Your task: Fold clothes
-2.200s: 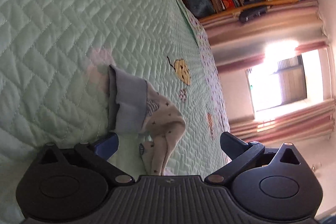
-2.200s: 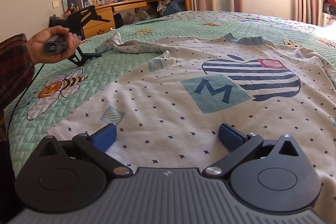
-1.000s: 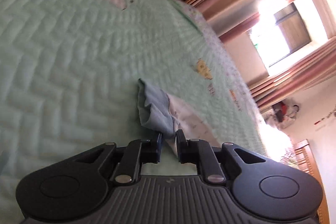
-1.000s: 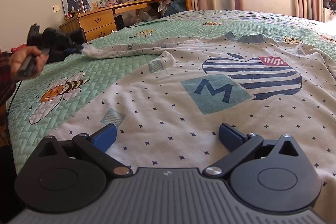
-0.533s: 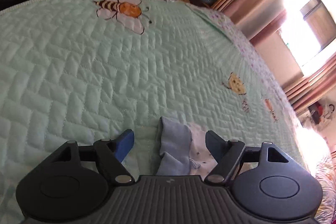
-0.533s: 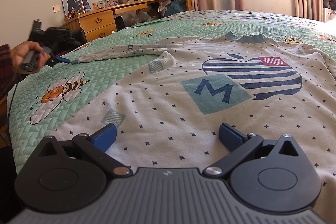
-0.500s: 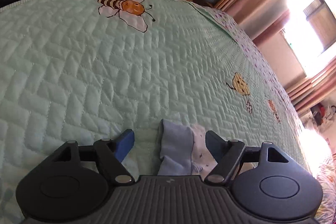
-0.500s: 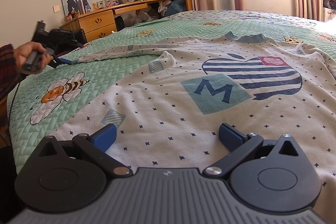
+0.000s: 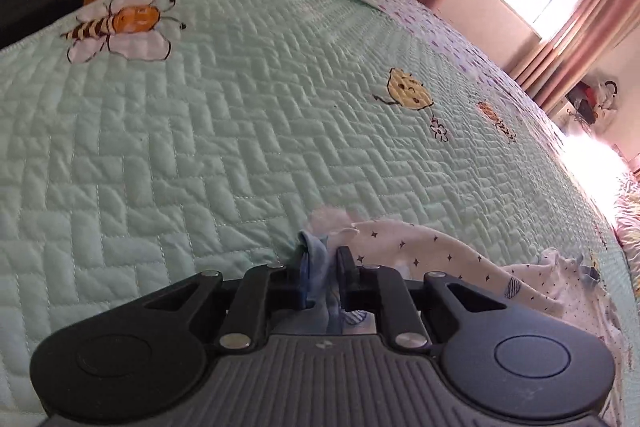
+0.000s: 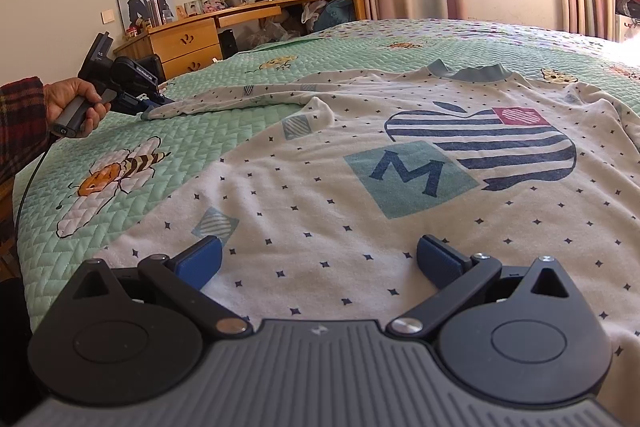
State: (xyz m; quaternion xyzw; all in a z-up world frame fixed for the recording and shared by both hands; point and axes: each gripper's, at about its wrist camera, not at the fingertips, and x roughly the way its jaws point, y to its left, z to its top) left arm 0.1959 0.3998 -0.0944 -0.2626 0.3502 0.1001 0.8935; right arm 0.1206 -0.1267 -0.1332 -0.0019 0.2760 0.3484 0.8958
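Right wrist view: the right gripper [image 10: 318, 261] hovers with its fingers spread wide over the hem of the sweatshirt [image 10: 400, 179], which lies face up on the quilted bedspread [image 10: 192, 131]. Farther off, the left gripper [image 9: 322, 277] is clamped on the blue sleeve cuff [image 9: 316, 253], the sleeve [image 10: 240, 97] stretched out sideways. A good fold likely means carrying the cuff low across the chest, keeping the sleeve taut and untwisted.

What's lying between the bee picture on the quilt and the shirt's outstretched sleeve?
Only bare green quilt separates the bee from the sleeve, as the right wrist view shows.
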